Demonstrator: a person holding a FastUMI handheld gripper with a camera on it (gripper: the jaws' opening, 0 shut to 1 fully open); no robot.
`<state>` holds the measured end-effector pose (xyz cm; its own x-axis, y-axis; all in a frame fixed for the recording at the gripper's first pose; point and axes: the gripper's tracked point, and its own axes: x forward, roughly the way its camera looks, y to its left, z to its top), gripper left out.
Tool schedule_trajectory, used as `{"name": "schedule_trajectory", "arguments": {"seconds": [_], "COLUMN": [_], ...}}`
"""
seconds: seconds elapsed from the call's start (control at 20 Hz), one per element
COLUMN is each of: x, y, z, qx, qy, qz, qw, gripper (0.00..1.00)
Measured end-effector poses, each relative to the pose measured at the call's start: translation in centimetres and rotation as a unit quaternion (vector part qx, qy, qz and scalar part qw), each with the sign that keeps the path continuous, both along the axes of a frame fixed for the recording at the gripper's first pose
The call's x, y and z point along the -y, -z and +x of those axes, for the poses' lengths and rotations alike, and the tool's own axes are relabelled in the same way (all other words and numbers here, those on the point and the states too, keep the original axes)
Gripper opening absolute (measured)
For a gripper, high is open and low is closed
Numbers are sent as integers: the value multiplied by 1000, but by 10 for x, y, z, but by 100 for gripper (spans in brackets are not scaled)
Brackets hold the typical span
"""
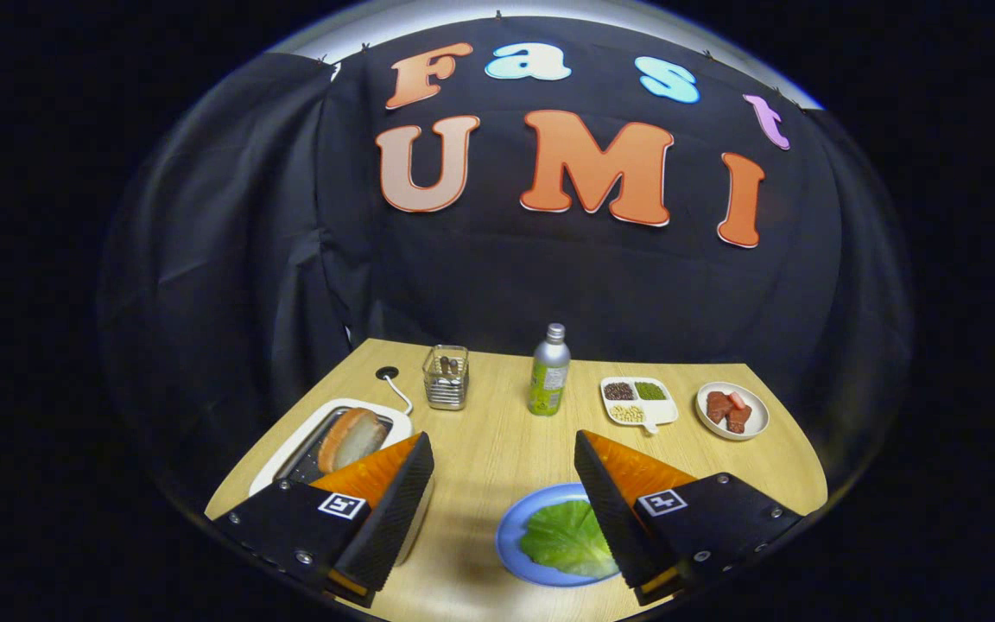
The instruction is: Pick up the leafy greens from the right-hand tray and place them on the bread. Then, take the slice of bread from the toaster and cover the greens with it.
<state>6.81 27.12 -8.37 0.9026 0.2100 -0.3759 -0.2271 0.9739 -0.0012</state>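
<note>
Hand-held gripper [504, 510] hovers above the light wooden surface [497, 441], fingers spread wide, nothing between them.

Nearest: round blue plate [515, 527] with a flat green lettuce leaf [565, 537] on it, just inside the right finger, which hides its right part. No bread visible under the leaf from here, so I cannot tell whether the greens are already placed.

Behind the left finger: white toaster [290, 453] with a tan bread slice [351, 436] standing up out of its slot, top exposed for a pinch. The toaster sits close to the surface's left edge, so little room on that side.

Middle strip between the fingers is bare wood, the easiest lane.

Farther back: clear glass holder [446, 377], silver-capped green bottle [548, 370], white divided dish of grains [638, 403], white bowl of red chunks [731, 410], cord [398, 393]. All well apart from the plate.
</note>
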Motion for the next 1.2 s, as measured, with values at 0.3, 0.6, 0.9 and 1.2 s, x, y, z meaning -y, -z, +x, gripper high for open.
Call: {"name": "schedule_trajectory", "arguments": {"seconds": [0.3,0.6,0.9,1.2], "x": [-71,-109,-116,-112], "y": [-9,15,56,78], "z": [1,7,9,8], "qx": [11,1,-44,-70], "qy": [-32,-45,-31,-14], "qz": [3,-10,-10,-11], "qw": [999,999,998,997], "gripper": [98,99,94,48]}}
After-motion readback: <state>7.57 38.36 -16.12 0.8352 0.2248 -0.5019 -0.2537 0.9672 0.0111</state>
